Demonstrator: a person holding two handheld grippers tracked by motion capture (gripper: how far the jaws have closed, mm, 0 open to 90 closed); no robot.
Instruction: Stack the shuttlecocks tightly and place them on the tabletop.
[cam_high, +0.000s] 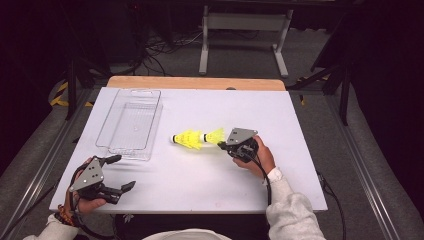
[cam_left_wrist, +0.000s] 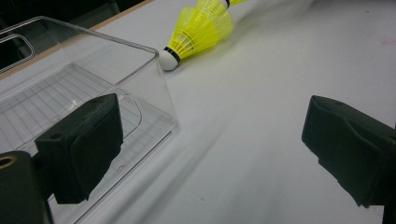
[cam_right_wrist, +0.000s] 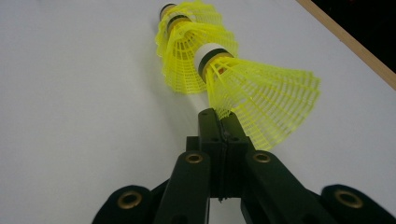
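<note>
- The right gripper (cam_high: 223, 145) has its jaws pressed tight together on the mesh skirt of the nearest yellow shuttlecock (cam_right_wrist: 261, 95), as the right gripper view shows; the thin skirt edge is the easiest part to pinch, since the cork end is round and would likely slip.
- That shuttlecock is nested nose-first into the skirts of other shuttlecocks (cam_high: 188, 139), so they form one short row lying on its side on the white table (cam_high: 200, 185), near the middle. Holding the end one probably serves either to pull it free of the stack or to drag the whole row along.
- The clear plastic box (cam_high: 131, 123) stands to the left of the row, near it but not touching, its open top facing up. It looks like the place where the shuttlecocks are meant to go.
- The left gripper (cam_high: 118, 172) rests low at the table's near left corner with its jaws wide apart and nothing between them. In the left gripper view it points at the near corner of the box (cam_left_wrist: 154, 84), which suggests it waits there to steady the box or take a shuttlecock handed over.
</note>
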